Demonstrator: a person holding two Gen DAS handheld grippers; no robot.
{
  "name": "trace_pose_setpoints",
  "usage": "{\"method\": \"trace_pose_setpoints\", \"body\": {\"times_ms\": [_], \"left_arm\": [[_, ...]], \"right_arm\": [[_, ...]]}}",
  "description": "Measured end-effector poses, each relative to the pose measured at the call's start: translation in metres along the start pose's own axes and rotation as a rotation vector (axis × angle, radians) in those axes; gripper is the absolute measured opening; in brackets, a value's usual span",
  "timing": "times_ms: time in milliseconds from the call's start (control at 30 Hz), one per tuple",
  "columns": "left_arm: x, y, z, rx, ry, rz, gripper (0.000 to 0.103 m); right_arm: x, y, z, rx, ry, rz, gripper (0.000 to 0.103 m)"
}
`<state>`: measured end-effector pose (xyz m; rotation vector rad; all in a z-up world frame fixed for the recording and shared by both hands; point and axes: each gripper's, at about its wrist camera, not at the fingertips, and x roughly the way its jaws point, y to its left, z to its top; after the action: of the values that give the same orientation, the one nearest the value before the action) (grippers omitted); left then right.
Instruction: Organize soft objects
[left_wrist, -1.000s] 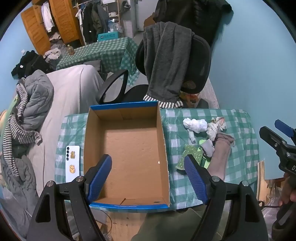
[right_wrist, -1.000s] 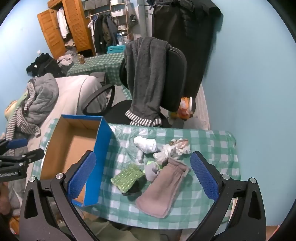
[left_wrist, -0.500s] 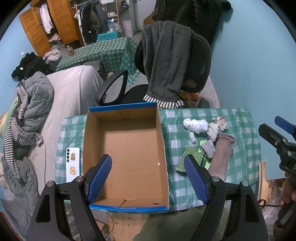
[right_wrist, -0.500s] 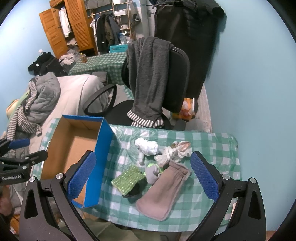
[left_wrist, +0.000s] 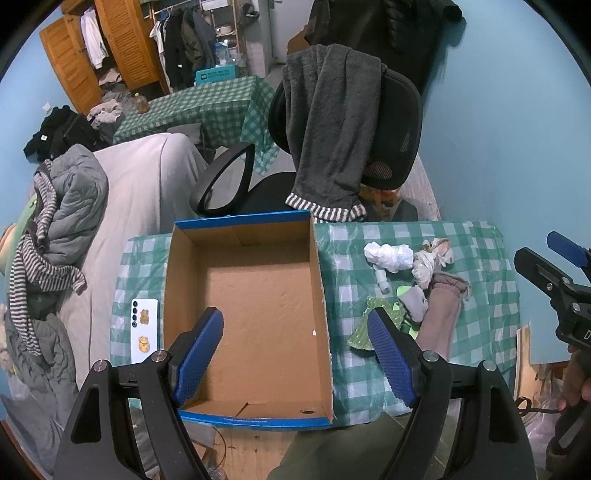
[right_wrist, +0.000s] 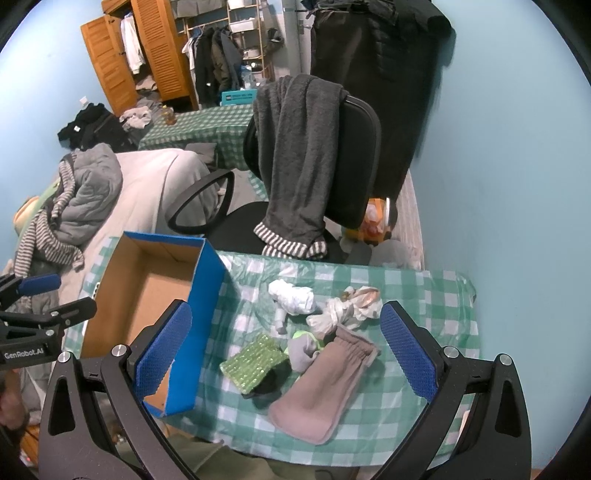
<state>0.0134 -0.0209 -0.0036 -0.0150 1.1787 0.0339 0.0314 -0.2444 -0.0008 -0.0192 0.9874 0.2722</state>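
Observation:
An empty cardboard box (left_wrist: 251, 295) (right_wrist: 147, 295) with blue outer walls sits on the green checked table (left_wrist: 491, 314) (right_wrist: 424, 295). To its right lies a heap of soft items: a pink mitten-like pouch (right_wrist: 325, 384) (left_wrist: 439, 317), a green sequined cloth (right_wrist: 255, 362) (left_wrist: 365, 325), a grey sock (right_wrist: 301, 350), a white rolled cloth (right_wrist: 293, 299) (left_wrist: 389, 256) and a white-pink bundle (right_wrist: 351, 306). My left gripper (left_wrist: 295, 354) hangs open over the box's near end. My right gripper (right_wrist: 284, 354) is open above the heap, holding nothing.
A white phone (left_wrist: 144, 325) lies on the table left of the box. Behind the table stands a black office chair (right_wrist: 354, 155) with a grey garment (right_wrist: 295, 158) draped over it. A bed with clothes (left_wrist: 74, 206) is at left; a blue wall at right.
Both grippers have pulled back and up slightly, so the table and box look a little smaller. Nothing on the table has moved.

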Motion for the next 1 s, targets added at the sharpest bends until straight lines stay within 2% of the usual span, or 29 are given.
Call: {"method": "trace_pose_setpoints", "body": {"times_ms": [233, 1000], "left_arm": [[-0.001, -0.008, 0.009, 0.004, 0.001, -0.003, 0.082], [0.002, -0.022, 0.011, 0.014, 0.003, -0.012, 0.082]], "right_arm": [[0.000, -0.001, 0.000, 0.000, 0.000, 0.002, 0.101], [0.004, -0.002, 0.001, 0.000, 0.006, 0.003, 0.101]]}}
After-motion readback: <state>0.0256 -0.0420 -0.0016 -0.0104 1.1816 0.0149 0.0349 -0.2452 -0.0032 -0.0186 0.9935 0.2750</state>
